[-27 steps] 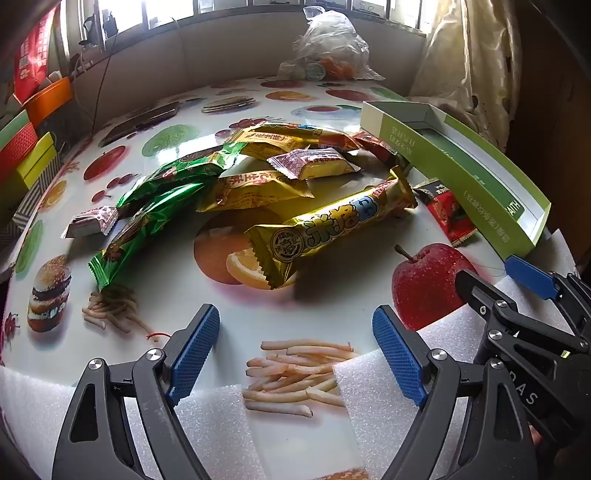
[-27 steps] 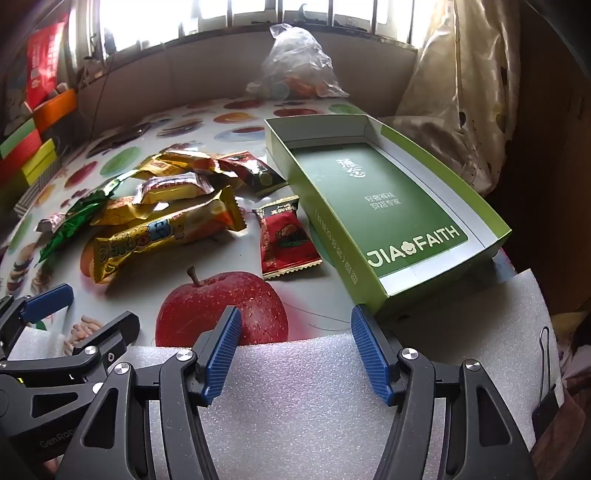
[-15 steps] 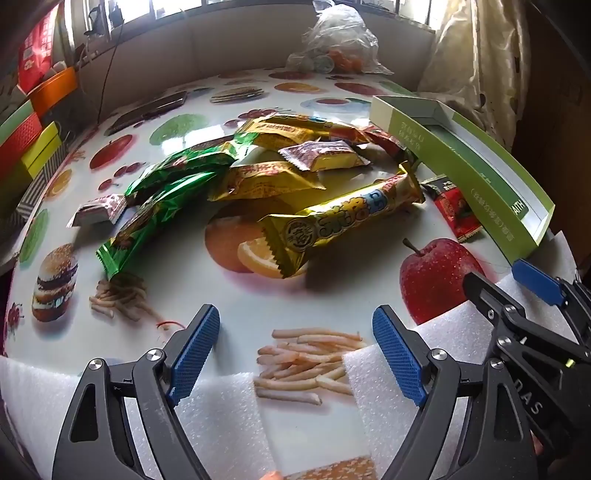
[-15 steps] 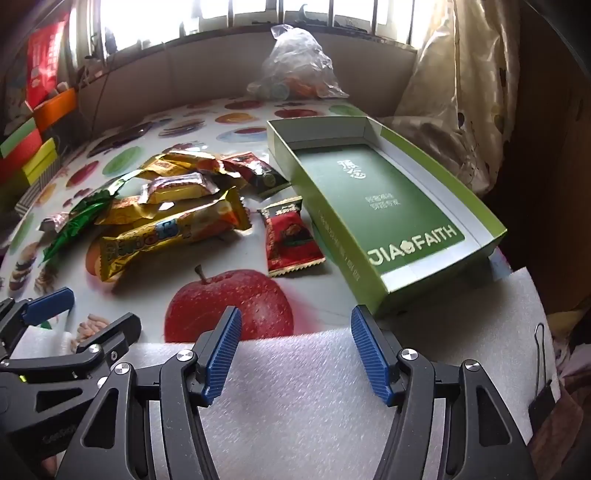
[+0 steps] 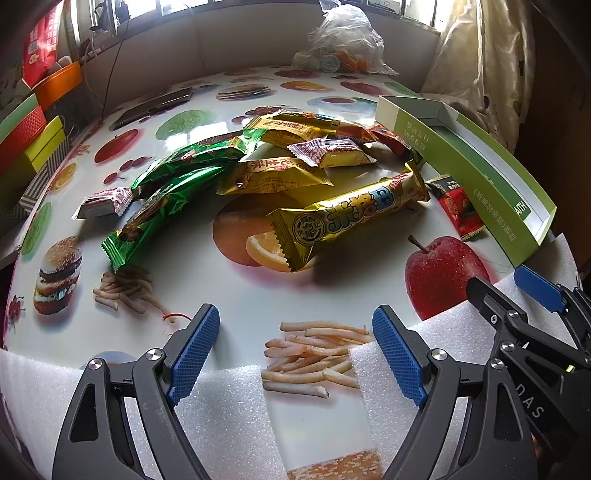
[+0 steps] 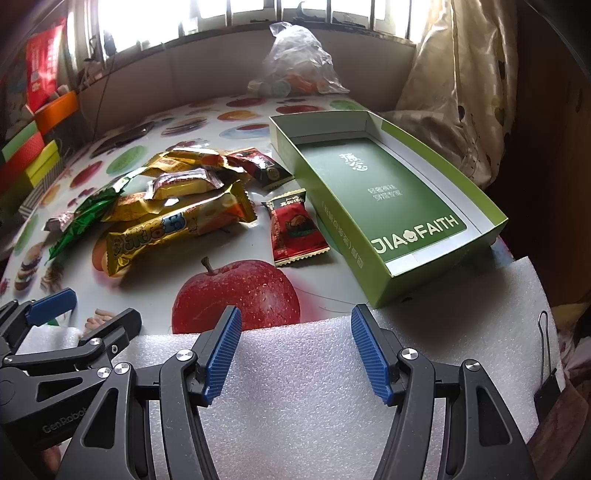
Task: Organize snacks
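On the fruit-print surface (image 5: 258, 295), far left, green packets (image 5: 166, 192) fan out beside yellow packets (image 5: 273, 177), and a long yellow bar (image 5: 351, 218) lies across the middle. Left tool (image 5: 295, 347) hovers low over the near edge, jaws spread wide, nothing between them. Further right, a red packet (image 6: 295, 229) sits just beside the empty green box (image 6: 388, 192). Right tool (image 6: 295, 347) hangs over white foam (image 6: 295, 398), jaws wide, gripping nothing.

bright barred window (image 6: 258, 22) behind grey wall (image 6: 207, 77); cream curtain (image 6: 465, 92) right; fruit-print tablecloth (image 5: 207, 280).
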Demonstrator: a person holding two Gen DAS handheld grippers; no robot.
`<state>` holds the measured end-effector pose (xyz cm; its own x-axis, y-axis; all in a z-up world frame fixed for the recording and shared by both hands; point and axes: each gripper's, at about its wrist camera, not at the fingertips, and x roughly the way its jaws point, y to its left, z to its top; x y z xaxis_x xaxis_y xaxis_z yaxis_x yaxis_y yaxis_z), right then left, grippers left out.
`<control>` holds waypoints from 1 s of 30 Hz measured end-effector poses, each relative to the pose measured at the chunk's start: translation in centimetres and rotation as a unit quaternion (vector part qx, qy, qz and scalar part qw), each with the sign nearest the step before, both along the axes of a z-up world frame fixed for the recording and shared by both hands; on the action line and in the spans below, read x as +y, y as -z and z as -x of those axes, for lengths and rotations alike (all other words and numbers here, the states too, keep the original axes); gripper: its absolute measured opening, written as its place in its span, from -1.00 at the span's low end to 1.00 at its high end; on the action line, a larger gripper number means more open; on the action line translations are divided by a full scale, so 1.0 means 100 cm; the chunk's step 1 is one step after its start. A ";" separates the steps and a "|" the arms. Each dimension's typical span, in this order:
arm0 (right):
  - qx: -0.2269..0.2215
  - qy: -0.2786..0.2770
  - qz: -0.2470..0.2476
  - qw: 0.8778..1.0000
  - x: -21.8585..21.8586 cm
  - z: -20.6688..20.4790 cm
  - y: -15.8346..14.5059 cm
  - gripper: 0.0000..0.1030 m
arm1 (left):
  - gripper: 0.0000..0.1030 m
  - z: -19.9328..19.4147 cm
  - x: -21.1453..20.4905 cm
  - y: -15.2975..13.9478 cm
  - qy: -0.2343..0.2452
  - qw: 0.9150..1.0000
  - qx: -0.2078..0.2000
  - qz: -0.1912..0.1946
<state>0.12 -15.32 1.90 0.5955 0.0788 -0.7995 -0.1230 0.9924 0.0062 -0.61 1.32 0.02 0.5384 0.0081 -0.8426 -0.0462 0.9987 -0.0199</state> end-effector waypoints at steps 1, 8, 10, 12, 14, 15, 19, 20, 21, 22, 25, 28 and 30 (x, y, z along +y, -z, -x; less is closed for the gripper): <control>-0.001 0.000 0.003 1.000 0.001 0.000 0.000 0.21 | 0.66 0.000 0.000 0.000 0.000 1.000 0.000 0.000; -0.001 0.003 0.004 1.000 0.000 -0.001 0.001 0.21 | 0.66 -0.001 0.000 -0.001 0.000 1.000 0.000 -0.001; -0.002 0.003 0.005 1.000 0.001 -0.001 0.001 0.21 | 0.66 -0.001 0.000 -0.002 -0.001 1.000 0.001 -0.001; -0.002 0.002 0.005 1.000 0.000 0.000 0.001 0.21 | 0.66 0.000 0.000 -0.002 0.000 1.000 0.000 -0.001; -0.002 0.003 0.005 1.000 0.000 0.000 0.001 0.22 | 0.66 -0.001 -0.001 -0.002 -0.001 1.000 0.000 -0.001; -0.002 0.002 0.005 1.000 0.000 0.000 0.001 0.22 | 0.66 -0.001 -0.001 -0.002 -0.001 1.000 0.000 -0.001; -0.004 0.003 0.005 1.000 -0.001 0.000 0.000 0.22 | 0.66 0.000 0.000 -0.003 -0.001 1.000 0.000 -0.002; -0.004 0.003 0.005 1.000 0.000 0.000 0.000 0.22 | 0.66 0.000 0.000 -0.003 -0.001 1.000 0.000 -0.002; -0.004 0.004 0.005 1.000 -0.001 0.000 0.000 0.22 | 0.66 0.000 0.000 -0.003 -0.001 1.000 0.000 -0.002; -0.004 0.004 0.006 1.000 -0.001 0.000 0.000 0.22 | 0.66 0.000 -0.001 -0.003 -0.001 1.000 0.000 -0.002; -0.004 0.003 0.005 1.000 -0.001 0.000 0.001 0.22 | 0.66 0.000 -0.001 -0.003 -0.001 1.000 -0.001 -0.002; -0.004 0.003 0.006 1.000 -0.001 0.000 0.000 0.22 | 0.66 -0.001 0.000 -0.004 -0.001 1.000 0.000 -0.002; -0.004 0.003 0.006 1.000 -0.001 0.000 0.000 0.22 | 0.66 -0.001 0.000 -0.004 -0.001 1.000 -0.001 -0.002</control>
<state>0.09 -15.41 1.87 0.6023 0.0661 -0.7955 -0.1171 0.9931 -0.0061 -0.52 1.33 0.39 0.5393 0.0130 -0.8420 -0.0481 0.9987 -0.0154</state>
